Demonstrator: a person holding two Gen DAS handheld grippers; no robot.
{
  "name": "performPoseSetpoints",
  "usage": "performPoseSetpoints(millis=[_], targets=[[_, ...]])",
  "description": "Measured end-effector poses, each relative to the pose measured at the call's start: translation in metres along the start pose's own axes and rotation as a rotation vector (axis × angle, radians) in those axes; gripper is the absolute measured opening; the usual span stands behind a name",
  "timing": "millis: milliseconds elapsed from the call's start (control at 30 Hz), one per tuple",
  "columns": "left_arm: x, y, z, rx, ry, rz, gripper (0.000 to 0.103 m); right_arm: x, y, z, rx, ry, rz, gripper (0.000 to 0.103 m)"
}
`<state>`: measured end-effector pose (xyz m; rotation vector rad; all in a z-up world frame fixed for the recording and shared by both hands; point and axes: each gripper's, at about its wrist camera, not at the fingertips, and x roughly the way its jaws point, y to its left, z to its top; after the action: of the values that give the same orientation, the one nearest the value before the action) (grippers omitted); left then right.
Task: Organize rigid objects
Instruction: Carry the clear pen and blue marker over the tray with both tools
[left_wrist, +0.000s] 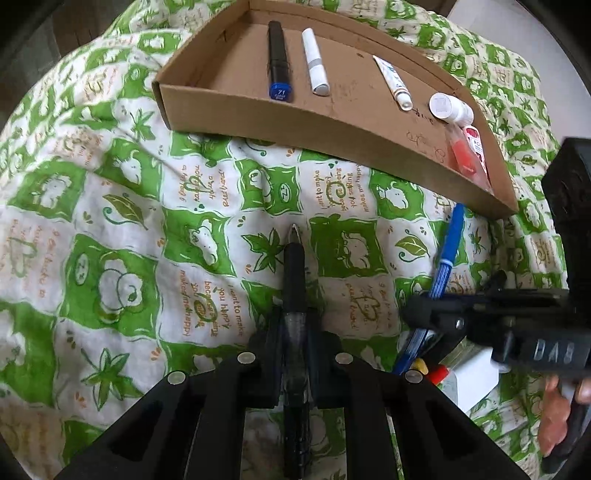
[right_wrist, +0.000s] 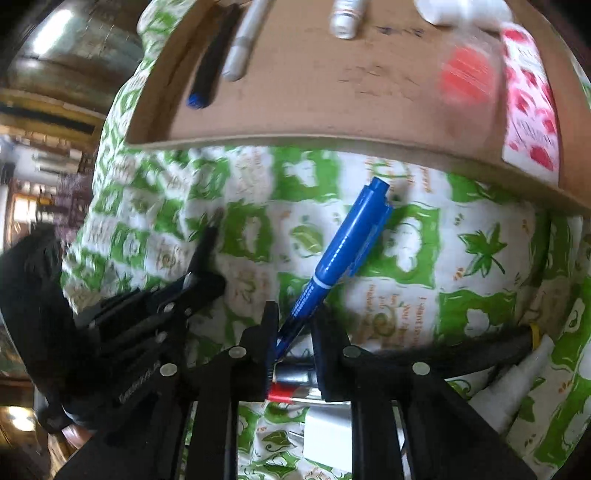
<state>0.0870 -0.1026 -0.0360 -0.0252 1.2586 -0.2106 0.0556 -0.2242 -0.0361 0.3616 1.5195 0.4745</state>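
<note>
A black pen (left_wrist: 294, 280) juts forward over the green-and-white cloth, and my left gripper (left_wrist: 295, 325) is shut on its barrel. At the right edge of that view, my right gripper (left_wrist: 421, 306) clamps a blue pen (left_wrist: 448, 251). In the right wrist view the blue pen (right_wrist: 347, 243) slants up to the right from between the jaws of my right gripper (right_wrist: 295, 317), which is shut on its lower end. The left gripper (right_wrist: 205, 258) shows at the left there. Beyond both lies a shallow cardboard tray (left_wrist: 295, 122).
The tray holds a black marker (left_wrist: 277, 59) with a blue cap, a white marker (left_wrist: 316, 62), a small tube (left_wrist: 393, 81), a white bottle (left_wrist: 450, 107) and a red packet (left_wrist: 467, 151). A white box (left_wrist: 474, 373) and red-and-yellow items (left_wrist: 430, 371) lie under the right gripper. A hand (left_wrist: 554, 417) grips its handle.
</note>
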Motion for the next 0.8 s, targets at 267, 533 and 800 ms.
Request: performPoseSetpoints(millis=[267,533,800], targets=[[-0.031,0.001,-0.025,-0.012,-0.065,-0.035,0.01,-0.014,-0.008,-0.003,0.0,-0.043,0.032,0.012],[-0.065,0.015,-0.03,-0.039,-0.146,-0.089,0.01,-0.033,0.03,-0.015,-0.19,-0.097,-0.021,0.009],[-0.101,0.026,-0.024,-0.092,-0.234,-0.152,0.01,-0.062,0.025,-0.01,-0.17,-0.166,0.008,0.009]])
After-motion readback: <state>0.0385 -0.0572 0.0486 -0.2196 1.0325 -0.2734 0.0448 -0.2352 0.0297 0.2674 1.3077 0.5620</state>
